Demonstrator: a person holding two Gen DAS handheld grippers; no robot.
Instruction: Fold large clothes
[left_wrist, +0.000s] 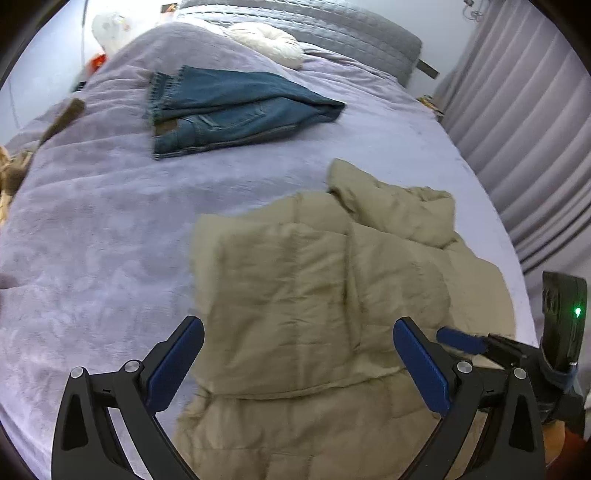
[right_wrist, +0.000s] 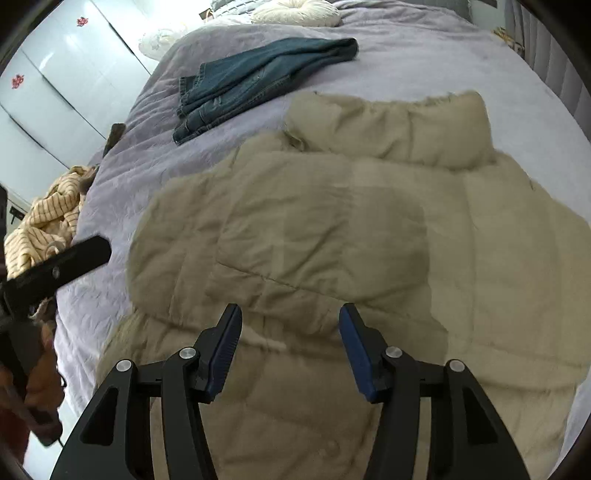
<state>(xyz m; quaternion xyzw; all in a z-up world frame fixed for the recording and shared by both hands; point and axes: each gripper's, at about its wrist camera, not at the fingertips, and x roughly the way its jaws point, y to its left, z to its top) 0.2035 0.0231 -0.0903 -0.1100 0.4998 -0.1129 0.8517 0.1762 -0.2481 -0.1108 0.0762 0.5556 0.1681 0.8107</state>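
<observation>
A beige quilted puffer jacket (left_wrist: 332, 295) lies on the lilac bedspread (left_wrist: 103, 240), partly folded, with its collar (right_wrist: 399, 125) at the far end. My left gripper (left_wrist: 297, 332) hovers open over the jacket's near part and holds nothing. My right gripper (right_wrist: 290, 325) is open and empty above the jacket (right_wrist: 332, 240), near a folded-over edge. The right gripper also shows at the right edge of the left wrist view (left_wrist: 461, 339). The left gripper's body shows at the left of the right wrist view (right_wrist: 55, 266).
Folded blue jeans (left_wrist: 229, 110) lie further up the bed (right_wrist: 258, 77). A white round cushion (left_wrist: 266, 40) sits by the grey headboard. A striped cream garment (right_wrist: 48, 221) lies at the bed's left edge. Grey curtains (left_wrist: 535, 129) hang on the right, white wardrobes (right_wrist: 55, 92) on the left.
</observation>
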